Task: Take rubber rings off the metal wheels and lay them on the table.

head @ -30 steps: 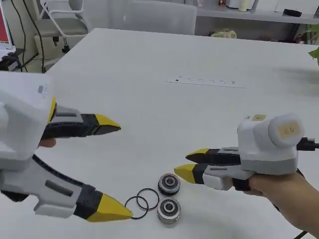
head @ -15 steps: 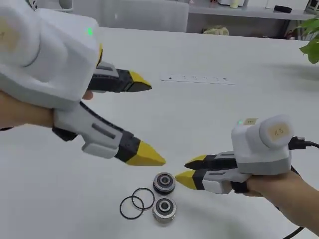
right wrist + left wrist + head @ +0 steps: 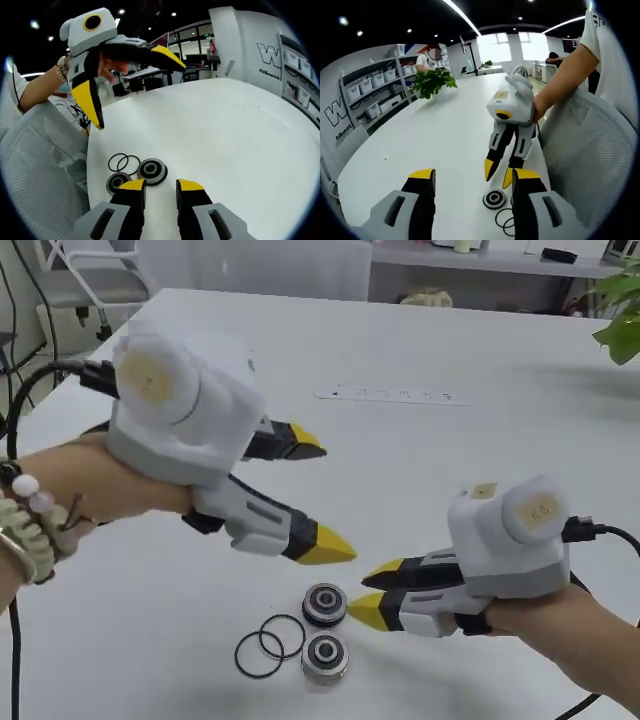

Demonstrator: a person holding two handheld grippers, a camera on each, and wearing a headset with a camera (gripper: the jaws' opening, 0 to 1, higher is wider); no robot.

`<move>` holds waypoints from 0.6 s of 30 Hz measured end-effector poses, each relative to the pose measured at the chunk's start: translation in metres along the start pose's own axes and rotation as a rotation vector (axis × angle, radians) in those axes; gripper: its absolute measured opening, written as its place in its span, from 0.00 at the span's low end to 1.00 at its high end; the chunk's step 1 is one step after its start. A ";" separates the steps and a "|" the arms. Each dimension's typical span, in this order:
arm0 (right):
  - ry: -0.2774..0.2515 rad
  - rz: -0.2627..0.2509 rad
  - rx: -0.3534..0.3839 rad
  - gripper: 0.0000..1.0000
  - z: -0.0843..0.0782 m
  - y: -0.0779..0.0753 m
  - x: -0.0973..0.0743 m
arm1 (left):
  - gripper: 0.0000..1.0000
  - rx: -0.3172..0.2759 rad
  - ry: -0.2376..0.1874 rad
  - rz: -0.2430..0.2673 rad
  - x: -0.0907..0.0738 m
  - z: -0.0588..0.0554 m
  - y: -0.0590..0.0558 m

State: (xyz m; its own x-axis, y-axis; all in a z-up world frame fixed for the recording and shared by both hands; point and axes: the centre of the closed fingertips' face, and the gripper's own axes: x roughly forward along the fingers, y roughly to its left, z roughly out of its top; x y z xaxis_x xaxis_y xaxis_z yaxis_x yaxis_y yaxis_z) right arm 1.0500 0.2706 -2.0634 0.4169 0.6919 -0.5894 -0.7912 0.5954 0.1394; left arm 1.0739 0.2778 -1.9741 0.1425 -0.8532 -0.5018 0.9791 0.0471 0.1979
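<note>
We see the white counter [image 3: 480,460] spreading wide under both hands. The left gripper [image 3: 322,498] hangs above it, angled down toward the parts, its jaws spread wide with nothing between them. The right gripper [image 3: 367,590] sits lower and points in from the right. Its jaws are a narrow gap apart and likewise empty, and their yellow tips are just beside the farther wheel. The two metal wheels [image 3: 324,603] lie flat on the counter, one just beside the other. Two black rubber rings [image 3: 270,645] lie loose on the counter just left of the wheels, overlapping each other.
</note>
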 end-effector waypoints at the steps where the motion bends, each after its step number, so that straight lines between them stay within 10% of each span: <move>1: 0.003 0.002 -0.003 0.21 -0.001 0.001 0.000 | 0.57 -0.016 -0.008 -0.007 0.003 -0.006 -0.003; 5: 0.014 0.008 -0.008 0.21 -0.003 0.002 0.002 | 0.51 -0.091 -0.013 -0.003 0.013 -0.030 -0.010; 11: 0.029 0.016 -0.021 0.21 -0.006 0.005 0.003 | 0.37 -0.034 0.093 -0.055 0.024 -0.062 -0.027; 18: 0.037 0.022 -0.023 0.21 -0.009 0.006 0.004 | 0.29 -0.074 0.085 -0.066 0.032 -0.068 -0.033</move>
State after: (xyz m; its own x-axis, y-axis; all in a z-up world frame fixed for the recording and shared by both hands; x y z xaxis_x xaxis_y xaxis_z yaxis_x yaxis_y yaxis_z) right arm 1.0429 0.2736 -2.0719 0.3828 0.6889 -0.6156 -0.8101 0.5706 0.1348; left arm 1.0561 0.2848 -2.0542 0.0857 -0.8086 -0.5821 0.9944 0.0327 0.1010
